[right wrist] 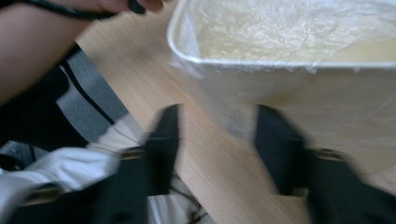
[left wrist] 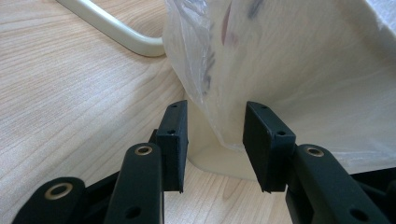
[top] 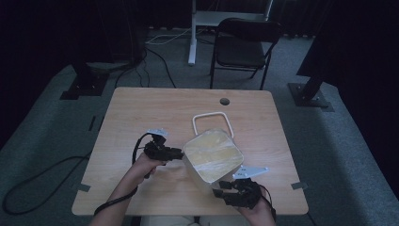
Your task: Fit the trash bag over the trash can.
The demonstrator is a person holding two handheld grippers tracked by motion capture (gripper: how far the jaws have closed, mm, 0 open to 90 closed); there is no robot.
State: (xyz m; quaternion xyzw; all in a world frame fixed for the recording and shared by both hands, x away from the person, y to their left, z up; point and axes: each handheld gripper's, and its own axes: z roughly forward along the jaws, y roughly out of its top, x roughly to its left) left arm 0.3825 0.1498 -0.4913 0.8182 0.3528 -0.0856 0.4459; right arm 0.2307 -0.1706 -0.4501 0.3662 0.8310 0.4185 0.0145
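Cream bin (top: 214, 155) tilted near the table's (top: 141, 108) front edge, left gripper (left wrist: 215, 140) fingers apart astride its plastic liner (left wrist: 280, 70), right gripper (top: 221, 192) fingers apart at its front corner, handle frame (top: 212, 123) behind, left half bare.

We can read no text, label, brand, number or sign anywhere here. The bin (top: 214, 155), its plastic liner (left wrist: 280, 70) and the table (top: 141, 113) all look unmarked to us.

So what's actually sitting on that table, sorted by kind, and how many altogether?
Bins lined with a plastic bag: 1
Loose cream rectangular frames: 1
Total on the table: 2
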